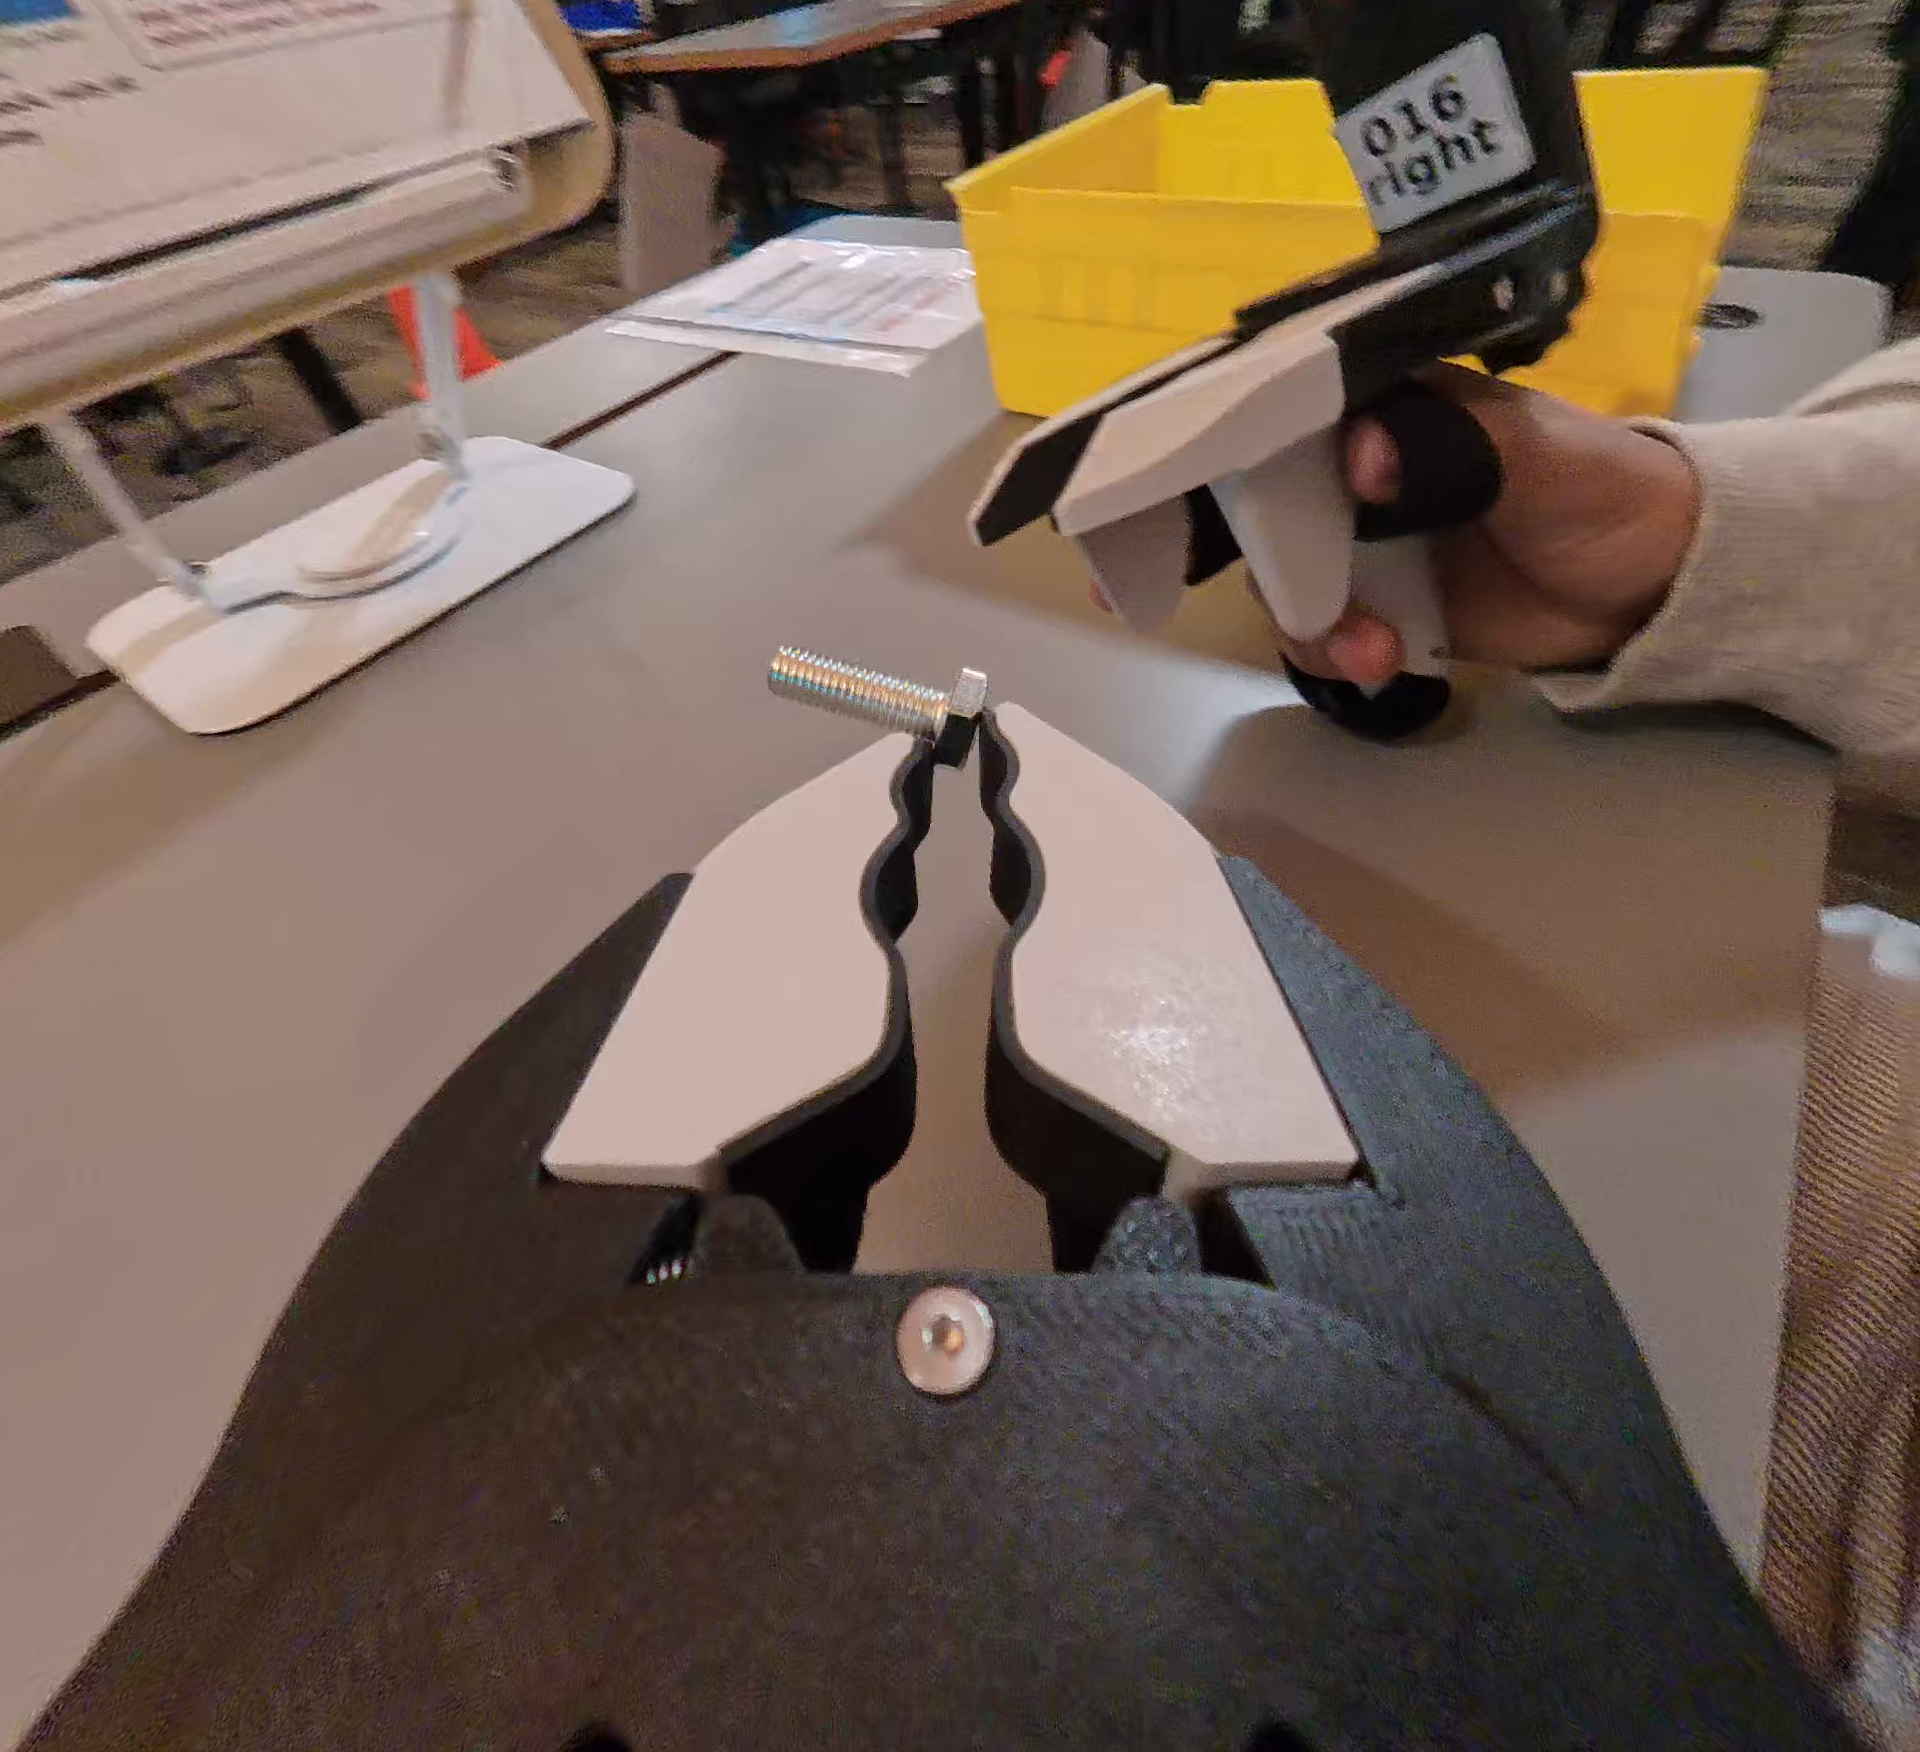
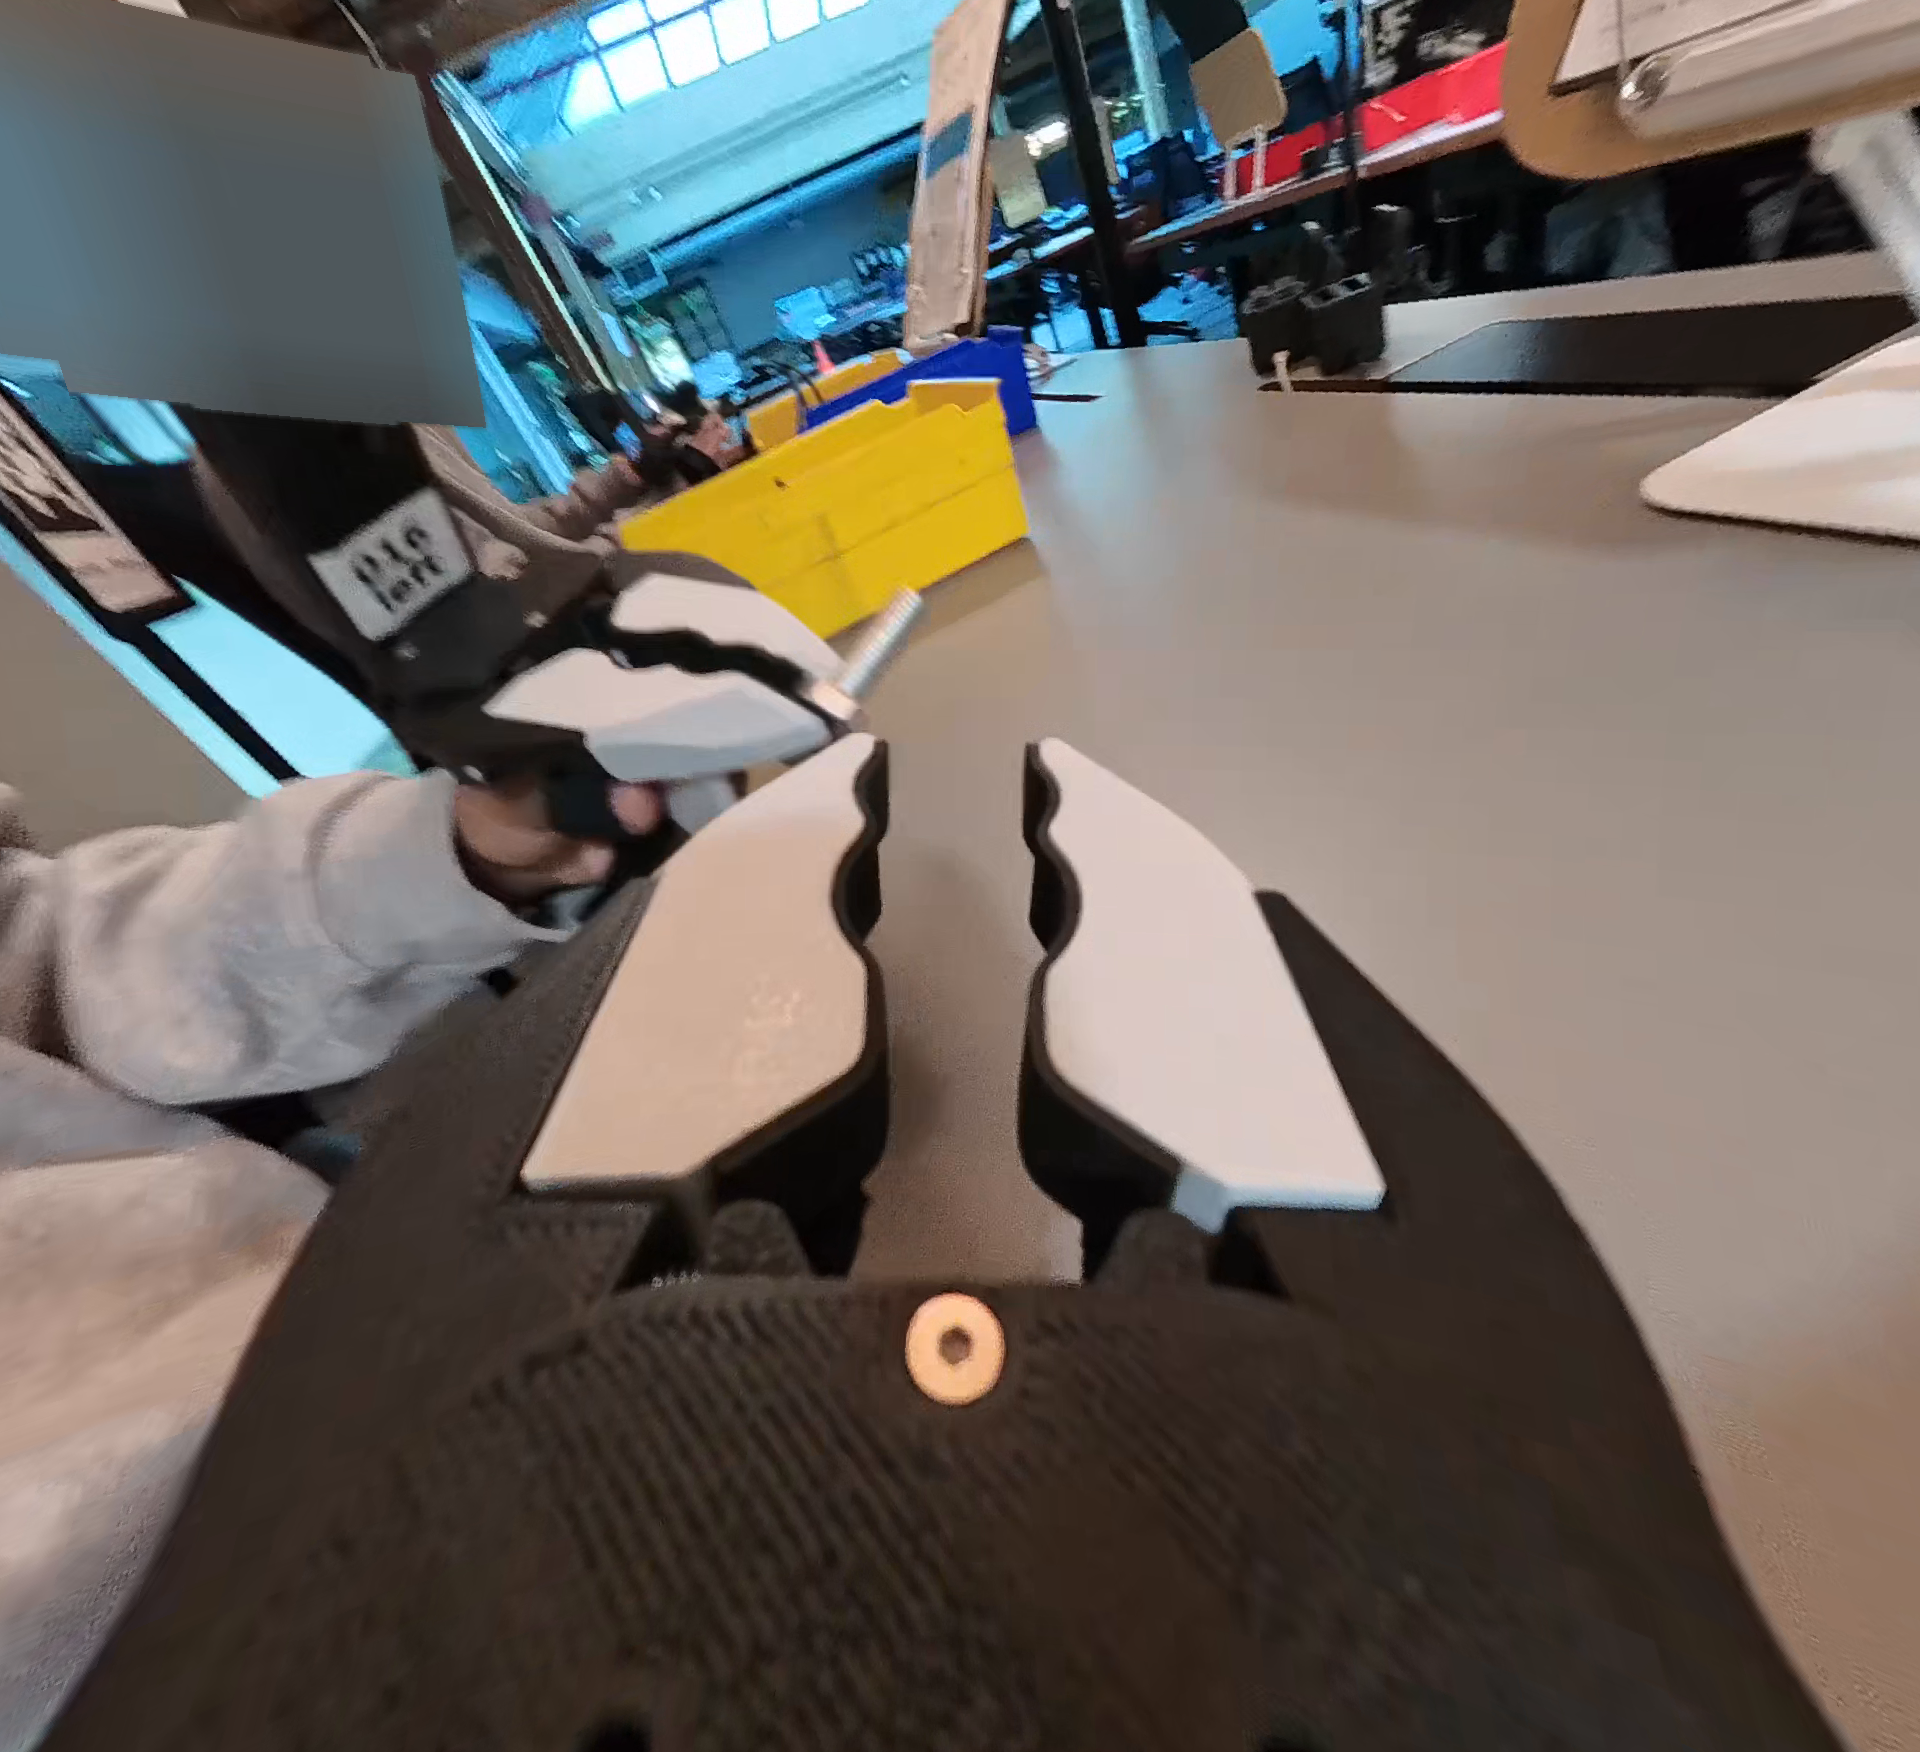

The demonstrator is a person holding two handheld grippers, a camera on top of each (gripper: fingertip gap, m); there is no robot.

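The left gripper [image 1: 958, 734] pinches a silver hex bolt [image 1: 878, 697] by its head, threaded shank pointing left above the grey table [image 1: 416, 923]. The right gripper [image 1: 1049, 507] (held in a hand [image 1: 1538, 539]) hovers near, before a yellow bin [image 1: 1143, 268].

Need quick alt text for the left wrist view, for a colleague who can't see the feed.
The left gripper pinches a silver hex bolt by its head, threads pointing left, above a grey table. Ahead to the right, a hand holds the right gripper, nothing visible in it, in front of yellow bins.
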